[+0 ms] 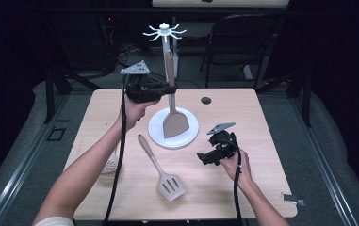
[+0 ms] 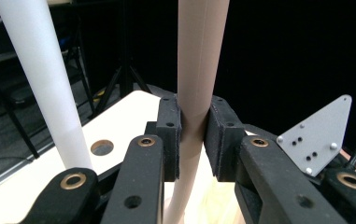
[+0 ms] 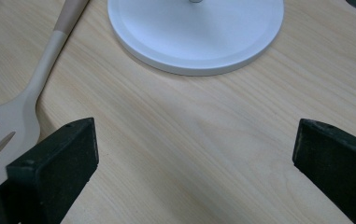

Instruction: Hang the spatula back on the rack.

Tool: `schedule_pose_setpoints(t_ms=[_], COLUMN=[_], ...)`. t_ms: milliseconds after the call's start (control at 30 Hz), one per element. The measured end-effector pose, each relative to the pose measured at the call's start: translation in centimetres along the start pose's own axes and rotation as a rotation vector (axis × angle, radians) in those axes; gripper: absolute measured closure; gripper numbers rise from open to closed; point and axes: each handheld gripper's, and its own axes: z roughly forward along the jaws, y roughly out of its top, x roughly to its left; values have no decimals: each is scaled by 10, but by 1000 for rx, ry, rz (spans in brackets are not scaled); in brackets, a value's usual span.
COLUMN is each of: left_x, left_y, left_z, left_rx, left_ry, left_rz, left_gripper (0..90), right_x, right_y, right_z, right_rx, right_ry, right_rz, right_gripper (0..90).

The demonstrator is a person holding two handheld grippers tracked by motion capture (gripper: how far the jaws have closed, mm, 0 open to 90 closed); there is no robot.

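Two utensils lie flat on the surface (image 1: 262, 113) while a third — the solid spatula (image 1: 174, 120) — is clenched by its handle in your left gripper (image 1: 170, 88), close against the rack's pole (image 2: 40, 79). Its blade hangs over the white base (image 1: 191, 136), which sits toward the far edge, near the middle. The left gripper view shows both pads pressed on the handle, which stands nearly upright.

To hang it well, keep the handle vertical as you raise it, so the end meets one of the hooks (image 1: 164, 32) at the top rather than knocking the pole. Lift straight, then ease the end onto a hook; let go only once you judge it seated — I cannot tell from here how the handle's end catches.

Your right gripper (image 1: 204, 158) rests near the right edge with jaws spread wide, nothing between them. The slotted turner (image 1: 160, 169) lies just to its left, near the front edge — likely next.
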Motion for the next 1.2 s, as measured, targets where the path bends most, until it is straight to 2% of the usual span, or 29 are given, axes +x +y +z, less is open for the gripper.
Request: schedule_pose_setpoints(t_ms=[200,500,767,1200], left_x=[3,10,19,24], left_y=[8,14,13,12], left_z=[-1,-3,-2,2], left_rx=[-12,-26,-41,-41], left_ry=[-4,-11,-33,-53], left_rz=[3,-22,-62,-77], left_gripper=[770,770,770,767], right_x=[0,0,0,0], right_y=[0,0,0,-1], right_z=[1,1,1,3], right_rx=[2,4,13,17], right_ry=[-1,0,-4,3], right_rz=[0,0,-11,-8], right_gripper=[2,2,3,2])
